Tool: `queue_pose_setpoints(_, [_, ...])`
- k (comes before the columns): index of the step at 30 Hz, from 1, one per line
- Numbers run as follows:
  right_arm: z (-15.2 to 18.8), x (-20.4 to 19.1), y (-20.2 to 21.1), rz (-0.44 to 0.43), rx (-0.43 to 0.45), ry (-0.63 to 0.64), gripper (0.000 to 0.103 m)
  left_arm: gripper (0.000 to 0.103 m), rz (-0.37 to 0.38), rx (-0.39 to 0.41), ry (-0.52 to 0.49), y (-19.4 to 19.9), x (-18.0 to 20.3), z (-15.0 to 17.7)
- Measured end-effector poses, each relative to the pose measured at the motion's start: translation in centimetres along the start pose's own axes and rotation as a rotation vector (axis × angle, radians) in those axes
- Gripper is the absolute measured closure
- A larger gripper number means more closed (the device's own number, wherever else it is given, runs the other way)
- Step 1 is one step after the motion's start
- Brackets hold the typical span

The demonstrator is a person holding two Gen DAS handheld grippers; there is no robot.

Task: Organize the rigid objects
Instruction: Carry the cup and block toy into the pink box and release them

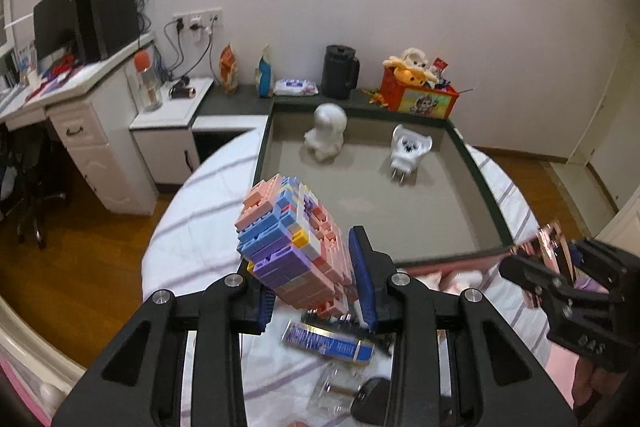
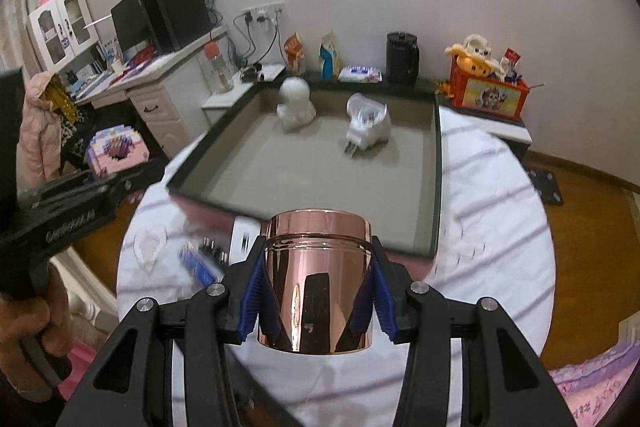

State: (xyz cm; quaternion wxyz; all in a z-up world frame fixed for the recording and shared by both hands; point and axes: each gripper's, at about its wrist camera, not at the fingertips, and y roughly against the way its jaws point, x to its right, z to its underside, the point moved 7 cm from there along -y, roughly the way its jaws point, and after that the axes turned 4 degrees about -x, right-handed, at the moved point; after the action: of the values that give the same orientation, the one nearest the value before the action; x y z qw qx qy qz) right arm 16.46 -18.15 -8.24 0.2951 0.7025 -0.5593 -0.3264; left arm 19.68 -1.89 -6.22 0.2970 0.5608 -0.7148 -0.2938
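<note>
My left gripper (image 1: 316, 291) is shut on a pastel pink, blue and purple brick block (image 1: 294, 243), held above the striped bed sheet near the tray's front left corner. My right gripper (image 2: 316, 291) is shut on a shiny copper canister (image 2: 318, 283), held above the sheet in front of the tray. The grey tray (image 1: 486, 195) with dark rim holds a white figurine (image 1: 327, 131) and a white plug-in night light (image 1: 408, 151). The tray (image 2: 436, 163), figurine (image 2: 295, 103) and night light (image 2: 370, 125) also show in the right wrist view. The brick block (image 2: 118, 153) appears there at far left.
On the sheet lie a blue box (image 1: 328, 341), a clear glass item (image 1: 336, 387) and a dark object (image 1: 372, 401). Behind the tray are a black jug (image 1: 339, 71), snack bags (image 1: 228, 69), a wipes pack (image 1: 296, 87) and a red toy box (image 1: 420, 95). A white desk (image 1: 80, 107) stands left.
</note>
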Motion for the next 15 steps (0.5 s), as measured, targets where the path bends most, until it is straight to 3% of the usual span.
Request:
queue_pose_setpoints(8, [-5.5,1.3,-2.7,0.016,0.000,0.007,0.055,0.069,0.020,-0.013,-0.035,-3.4,1.2,-4.2])
queue_pose_setpoints(15, [-7.9,3.6,-8.3,0.045,-0.084,-0.020,0.055,0.069,0.018,-0.084,-0.061,-9.2,1.6,-6.1])
